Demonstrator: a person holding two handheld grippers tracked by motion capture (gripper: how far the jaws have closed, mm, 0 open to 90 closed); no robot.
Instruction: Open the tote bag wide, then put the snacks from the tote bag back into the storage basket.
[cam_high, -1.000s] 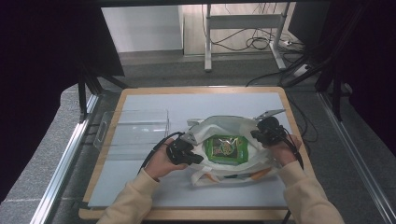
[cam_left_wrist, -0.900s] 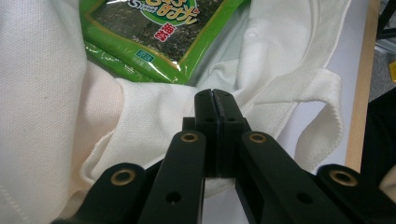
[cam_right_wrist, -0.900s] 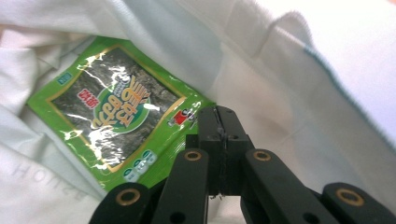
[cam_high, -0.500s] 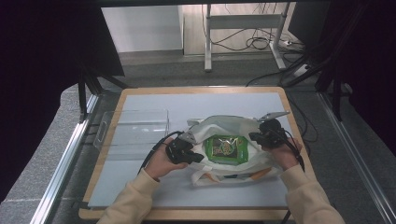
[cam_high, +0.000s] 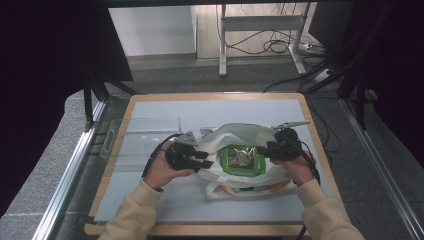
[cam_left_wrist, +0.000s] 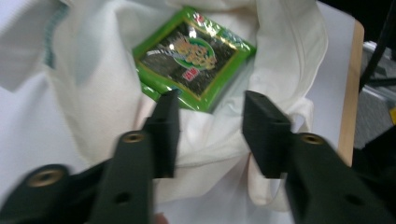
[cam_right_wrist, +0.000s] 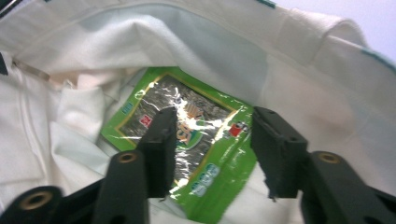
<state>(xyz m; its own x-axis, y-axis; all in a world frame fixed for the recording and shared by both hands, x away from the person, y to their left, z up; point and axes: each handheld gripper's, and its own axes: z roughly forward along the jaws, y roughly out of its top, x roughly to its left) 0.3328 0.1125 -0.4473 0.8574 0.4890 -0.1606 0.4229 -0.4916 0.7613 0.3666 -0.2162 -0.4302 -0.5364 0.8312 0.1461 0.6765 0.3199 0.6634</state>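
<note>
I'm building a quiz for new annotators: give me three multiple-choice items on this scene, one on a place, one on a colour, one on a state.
1. Where does the green snack packet lie?
A. Inside the open white cloth bag
B. On the bare mat beside the bag
C. On the clear tray

2. What colour is the packet's border?
A. Red
B. Green
C. Blue

3. How do the jaws of the left gripper stand?
A. Clamped on the packet
C. Shut on the bag's handle
B. Apart, gripping nothing

Answers: 1 A, since white cloth rings the packet in both gripper views. 2 B, since a bright green edge frames its dark middle. 3 B, since the left gripper view shows a gap between the jaws, with the cloth lying behind them.
</note>
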